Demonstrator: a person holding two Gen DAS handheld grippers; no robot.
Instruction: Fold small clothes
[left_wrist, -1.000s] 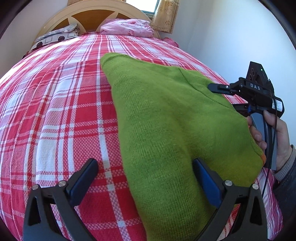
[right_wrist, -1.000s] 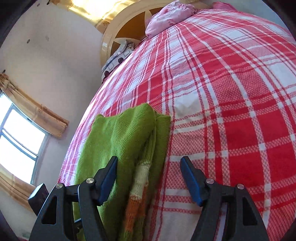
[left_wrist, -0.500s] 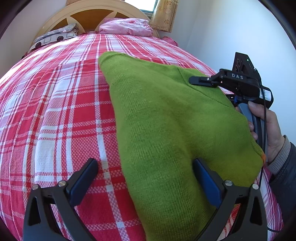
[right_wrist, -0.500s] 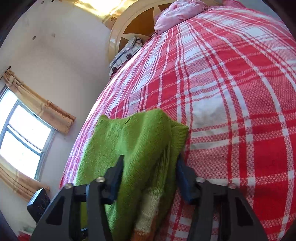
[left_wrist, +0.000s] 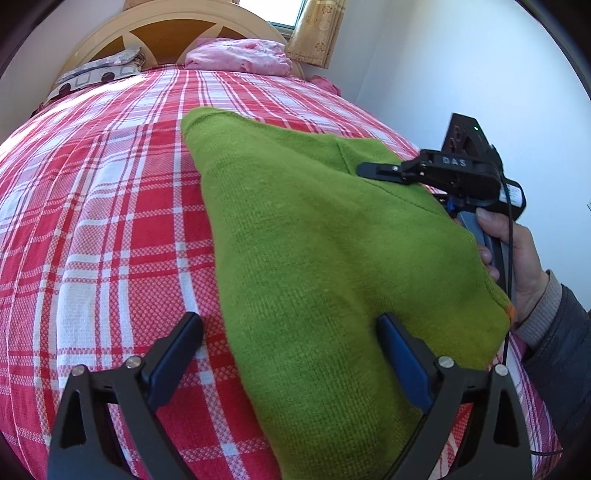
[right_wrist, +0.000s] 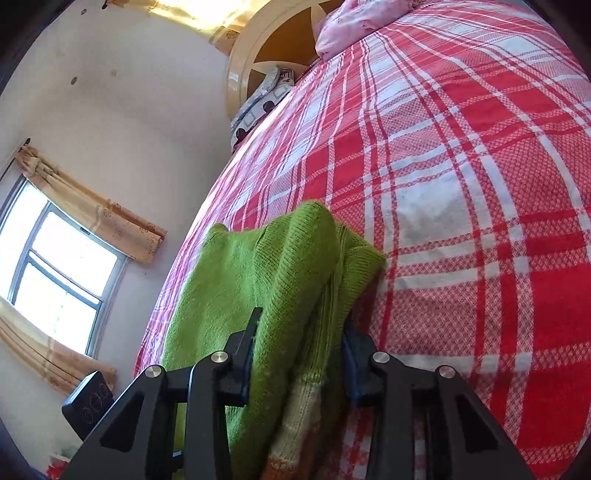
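The right tongs (right_wrist: 299, 350) were clenched on a bunched edge of the green sweater (left_wrist: 332, 258); their jaws had just been closing, with the knit fabric pressed between both pads. In the left wrist view, the person's right hand (left_wrist: 513, 254) gripped the handle of this tool at the far right side of the garment, and the fingers of the tool pointed across the sweater, nearly level. The left tongs (left_wrist: 291, 354) were released and wide, tilted downward. One finger (left_wrist: 177, 354) stood over the red plaid bedcover (left_wrist: 110, 221) and the other finger (left_wrist: 402, 362) over the near part of the sweater. The sweater lay on the bed, its far corner pointing toward the pink bundle (left_wrist: 240, 57) at the headboard (left_wrist: 166, 33).
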